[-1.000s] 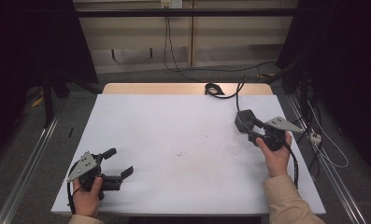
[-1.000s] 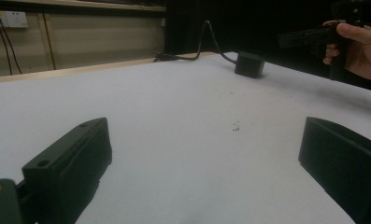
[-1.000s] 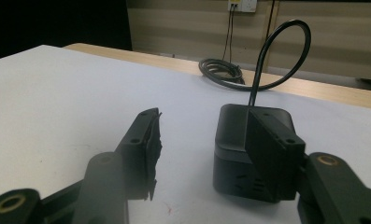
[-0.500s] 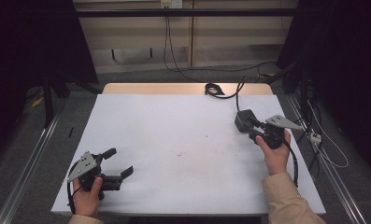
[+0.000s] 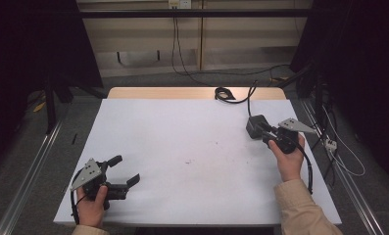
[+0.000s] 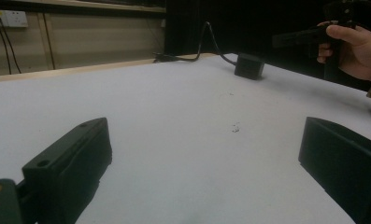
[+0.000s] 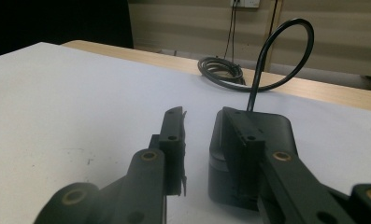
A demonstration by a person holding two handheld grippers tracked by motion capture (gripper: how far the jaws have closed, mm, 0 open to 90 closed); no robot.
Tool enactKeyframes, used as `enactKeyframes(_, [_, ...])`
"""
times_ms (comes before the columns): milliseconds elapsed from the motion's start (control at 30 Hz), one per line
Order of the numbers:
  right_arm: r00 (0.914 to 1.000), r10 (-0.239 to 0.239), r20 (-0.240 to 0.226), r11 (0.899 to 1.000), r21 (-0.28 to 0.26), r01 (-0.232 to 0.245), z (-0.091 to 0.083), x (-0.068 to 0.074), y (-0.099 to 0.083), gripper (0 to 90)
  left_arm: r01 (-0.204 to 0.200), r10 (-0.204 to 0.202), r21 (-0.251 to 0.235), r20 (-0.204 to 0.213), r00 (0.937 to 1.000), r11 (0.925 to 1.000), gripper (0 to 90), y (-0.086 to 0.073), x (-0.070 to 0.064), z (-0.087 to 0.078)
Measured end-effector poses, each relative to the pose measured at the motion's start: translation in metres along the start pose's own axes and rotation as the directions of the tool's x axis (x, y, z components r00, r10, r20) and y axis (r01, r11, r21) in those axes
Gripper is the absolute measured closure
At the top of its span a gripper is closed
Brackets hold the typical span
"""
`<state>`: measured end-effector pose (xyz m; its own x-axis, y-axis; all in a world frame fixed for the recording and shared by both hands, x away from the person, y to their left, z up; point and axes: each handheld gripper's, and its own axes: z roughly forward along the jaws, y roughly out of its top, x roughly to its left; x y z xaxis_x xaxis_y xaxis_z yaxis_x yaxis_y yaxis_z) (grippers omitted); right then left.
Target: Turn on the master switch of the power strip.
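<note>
A black power adapter point(image 5: 256, 126) sits on the white table point(image 5: 182, 142) in the right half of the high view, a little above the middle, with its black cable point(image 5: 231, 94) running up to a coil on the bare wooden strip at the table's far edge. The right gripper point(image 5: 263, 133) is at the adapter, held by the person's right hand point(image 5: 287, 156) coming in from the lower right. In the right gripper view its jaws stand part-way spread, with a clear gap between them. The right-hand jaw lies over the adapter's point(image 7: 253, 154) near left corner, and the left-hand jaw stands just beside the adapter's left wall over bare table. So the adapter is not between the jaws and nothing is gripped. Whether the jaw touches the casing I cannot tell.

The left gripper point(image 5: 124, 177) rests low in the lower left of the high view, well apart from the adapter, in the left hand point(image 5: 91, 208). Its jaws are spread wide and hold nothing. In the left gripper view the adapter point(image 6: 249, 65) shows far off in the upper right.

As I judge it, the work is at its very start: the reach is made, but the grasp is not. The jaws would need to straddle the casing and close before the adapter can be lifted or moved. The cable will likely drag.
</note>
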<state>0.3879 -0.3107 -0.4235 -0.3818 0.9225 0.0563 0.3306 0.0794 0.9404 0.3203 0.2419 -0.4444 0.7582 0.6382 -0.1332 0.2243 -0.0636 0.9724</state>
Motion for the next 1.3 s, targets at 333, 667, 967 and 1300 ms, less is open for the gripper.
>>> enactKeyframes(333, [1.0000,-0.003,0.005,1.000,0.010,0.003,0.005,-0.004,0.000,76.6,0.003,-0.003,-0.001,0.000,1.0000,1.0000,2.2,0.000,0.001,0.000])
enactKeyframes(667, [1.0000,-0.004,0.004,1.000,0.019,0.004,0.007,-0.007,0.002,80.6,0.004,-0.004,0.002,0.000,1.0000,1.0000,2.2,-0.001,0.001,0.000])
enactKeyframes(967, [1.0000,-0.003,-0.006,1.000,0.015,0.004,0.010,-0.007,0.003,83.1,0.011,-0.011,-0.002,-0.001,0.9999,0.9999,2.2,-0.001,0.001,0.000])
enactKeyframes(1300, [1.0000,0.001,0.000,1.000,0.019,-0.001,0.014,-0.008,0.003,85.2,0.013,-0.013,-0.003,-0.001,0.9999,0.9999,2.2,-0.001,0.001,0.000])
